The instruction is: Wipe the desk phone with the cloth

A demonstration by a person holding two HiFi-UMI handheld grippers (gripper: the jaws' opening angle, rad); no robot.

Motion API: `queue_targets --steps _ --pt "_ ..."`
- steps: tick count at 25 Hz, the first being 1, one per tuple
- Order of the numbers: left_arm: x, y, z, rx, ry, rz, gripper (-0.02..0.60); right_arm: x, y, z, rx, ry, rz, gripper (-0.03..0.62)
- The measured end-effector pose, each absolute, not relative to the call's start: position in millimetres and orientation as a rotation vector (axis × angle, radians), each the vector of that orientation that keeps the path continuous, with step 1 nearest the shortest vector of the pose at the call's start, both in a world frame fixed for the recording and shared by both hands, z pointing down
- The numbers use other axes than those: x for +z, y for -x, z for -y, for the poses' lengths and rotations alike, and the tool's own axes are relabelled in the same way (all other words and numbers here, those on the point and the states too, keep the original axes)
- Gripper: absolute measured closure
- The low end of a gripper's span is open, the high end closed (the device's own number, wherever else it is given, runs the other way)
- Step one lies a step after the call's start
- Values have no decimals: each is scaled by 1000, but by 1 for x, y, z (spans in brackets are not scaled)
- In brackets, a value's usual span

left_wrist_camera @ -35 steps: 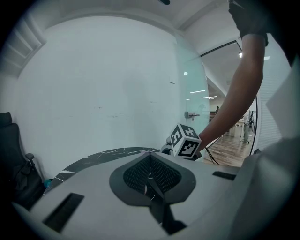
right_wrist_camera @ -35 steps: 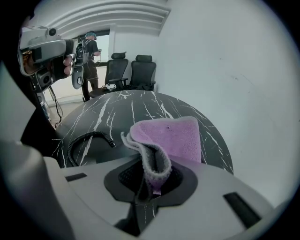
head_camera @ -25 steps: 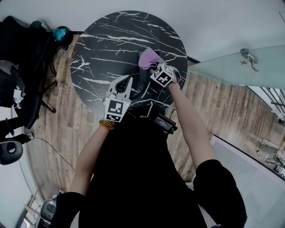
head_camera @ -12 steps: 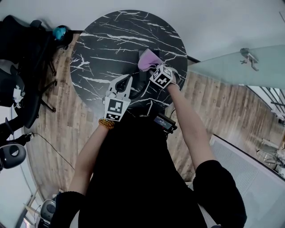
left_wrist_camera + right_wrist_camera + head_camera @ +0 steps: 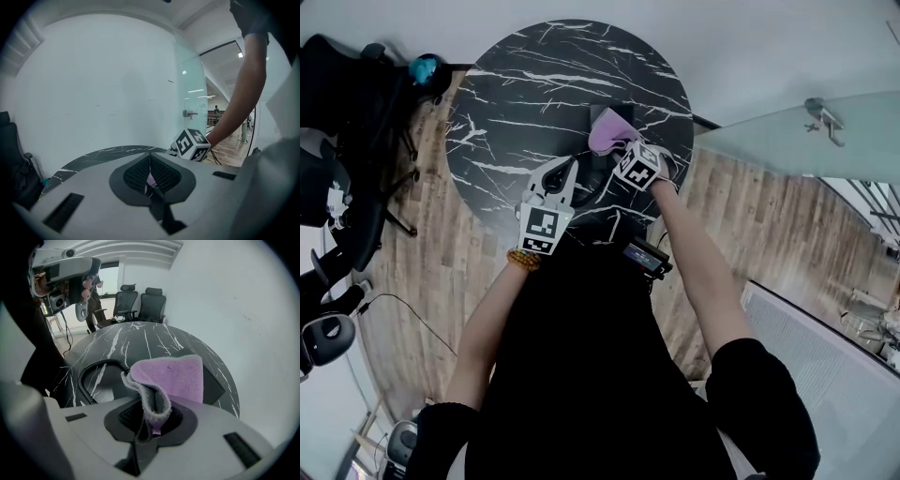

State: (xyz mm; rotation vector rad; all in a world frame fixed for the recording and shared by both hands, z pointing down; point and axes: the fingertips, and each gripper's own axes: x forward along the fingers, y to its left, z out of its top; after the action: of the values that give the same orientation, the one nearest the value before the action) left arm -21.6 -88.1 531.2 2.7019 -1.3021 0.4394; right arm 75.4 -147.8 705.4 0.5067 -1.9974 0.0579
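The purple cloth (image 5: 173,376) is pinched only by a narrow fold, so a hard drag could pull it out of the right hand-held gripper (image 5: 152,420). Nothing steadies the desk phone (image 5: 220,387), which may slide on the smooth marble table (image 5: 534,84), and its coiled cord (image 5: 86,373) could snag a sweep. The right forearm reaches forward over the table's near edge, its jaws clamped on the cloth draped above the phone. The left hand-held gripper (image 5: 150,176) hovers just beside the phone, jaws together on nothing, aimed roughly level.
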Motion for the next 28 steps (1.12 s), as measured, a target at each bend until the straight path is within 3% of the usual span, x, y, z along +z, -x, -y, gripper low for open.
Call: queue_targets --steps 28 --pt "538 18 87 453 -2696 1280 568 724 -75 107 110 -486 1998 530"
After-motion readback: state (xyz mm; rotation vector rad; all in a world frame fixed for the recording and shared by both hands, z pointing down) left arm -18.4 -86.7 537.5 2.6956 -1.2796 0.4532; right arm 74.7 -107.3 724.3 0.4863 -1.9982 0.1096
